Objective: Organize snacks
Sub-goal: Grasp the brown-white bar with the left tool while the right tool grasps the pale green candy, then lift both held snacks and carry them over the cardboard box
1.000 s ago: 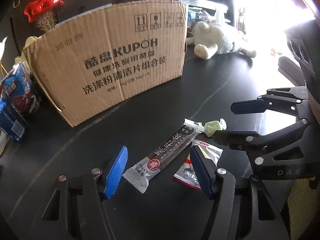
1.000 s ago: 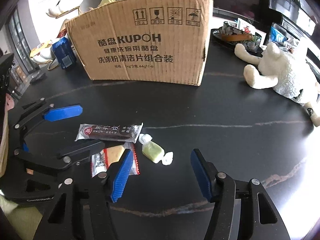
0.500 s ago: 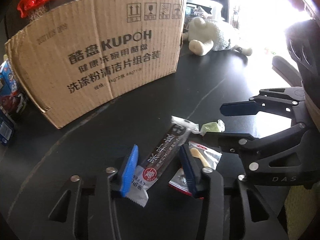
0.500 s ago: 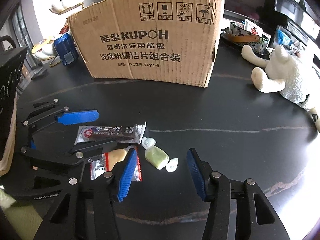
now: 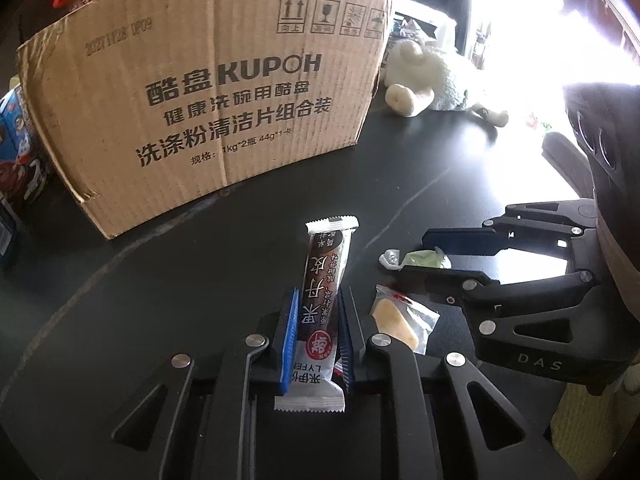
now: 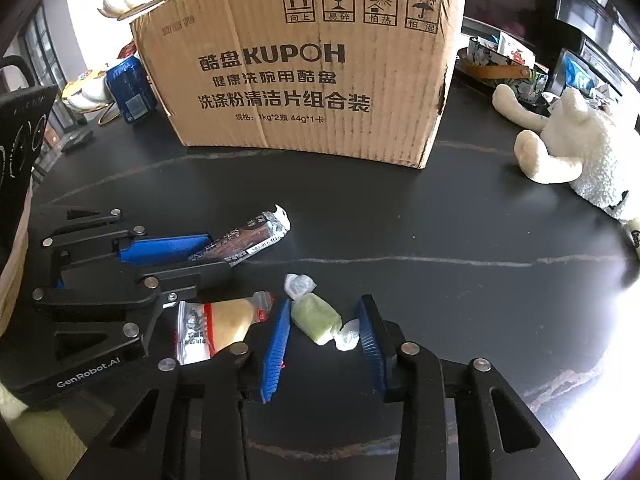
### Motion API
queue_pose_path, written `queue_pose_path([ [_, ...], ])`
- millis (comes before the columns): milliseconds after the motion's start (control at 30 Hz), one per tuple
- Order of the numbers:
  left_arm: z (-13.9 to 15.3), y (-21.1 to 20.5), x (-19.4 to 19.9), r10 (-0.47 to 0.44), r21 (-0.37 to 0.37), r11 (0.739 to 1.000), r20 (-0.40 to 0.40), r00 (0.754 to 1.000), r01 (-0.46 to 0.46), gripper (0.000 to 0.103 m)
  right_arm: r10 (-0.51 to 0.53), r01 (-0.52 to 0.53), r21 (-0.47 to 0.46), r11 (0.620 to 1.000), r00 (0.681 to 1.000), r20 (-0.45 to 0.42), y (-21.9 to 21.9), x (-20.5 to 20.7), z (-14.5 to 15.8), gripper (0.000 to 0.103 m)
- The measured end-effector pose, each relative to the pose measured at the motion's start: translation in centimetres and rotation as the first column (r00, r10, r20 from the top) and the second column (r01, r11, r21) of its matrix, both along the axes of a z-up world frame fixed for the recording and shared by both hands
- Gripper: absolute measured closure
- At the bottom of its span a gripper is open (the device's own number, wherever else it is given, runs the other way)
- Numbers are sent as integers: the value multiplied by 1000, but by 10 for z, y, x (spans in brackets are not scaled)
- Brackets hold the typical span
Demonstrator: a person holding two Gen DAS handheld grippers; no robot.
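The left hand-held gripper (image 5: 316, 334) is closing, its blue pads squeezing the brown snack bar (image 5: 323, 294), in front of the big cardboard box (image 5: 208, 92) on the dark desk (image 6: 400, 220). The right hand-held gripper (image 6: 326, 338) is closing around the green candy (image 6: 318, 318), nearer than the box; its pads look just short of touching

Box (image 6: 304, 64): corrugated brown cardboard, matt, printed in black.
Table (image 6: 400, 232): black, glossy, thinly veined.
Snack bar (image 5: 322, 300): shiny plastic wrapper.
Green candy (image 6: 318, 318): clear, crinkled film.
Toy (image 6: 580, 148): woolly white plush.
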State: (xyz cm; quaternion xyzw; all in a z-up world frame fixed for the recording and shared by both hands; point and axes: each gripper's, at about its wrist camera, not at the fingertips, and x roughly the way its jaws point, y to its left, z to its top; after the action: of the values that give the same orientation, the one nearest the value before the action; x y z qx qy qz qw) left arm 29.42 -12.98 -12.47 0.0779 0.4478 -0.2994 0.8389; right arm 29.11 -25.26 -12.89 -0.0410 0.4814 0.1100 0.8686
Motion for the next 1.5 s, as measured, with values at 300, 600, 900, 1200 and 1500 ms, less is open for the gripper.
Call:
queue_pose_path([
  [300,13,14,-7,42,-29,999,14,999,-42,84,2,-3,20,1000,999,45,0,-5,10,77],
  [600,35,29,-21,76,-54,996,48,996,-74,84,-12,7,44,999,993,117,2,-16,31,77],
  [900,69,42,-32,114,-89,990,102,988,-105,85,-22,6,99,995,985,169,6,-22,58,77],
  [1200,108,45,-35,131,-124,986,165,978,-111,85,-67,32,139,990,965,252,8,-26,100,77],
  [1500,147,54,-29,166,-159,979,232,958,-132,85,-92,44,154,987,942,322,13,-18,139,77],
])
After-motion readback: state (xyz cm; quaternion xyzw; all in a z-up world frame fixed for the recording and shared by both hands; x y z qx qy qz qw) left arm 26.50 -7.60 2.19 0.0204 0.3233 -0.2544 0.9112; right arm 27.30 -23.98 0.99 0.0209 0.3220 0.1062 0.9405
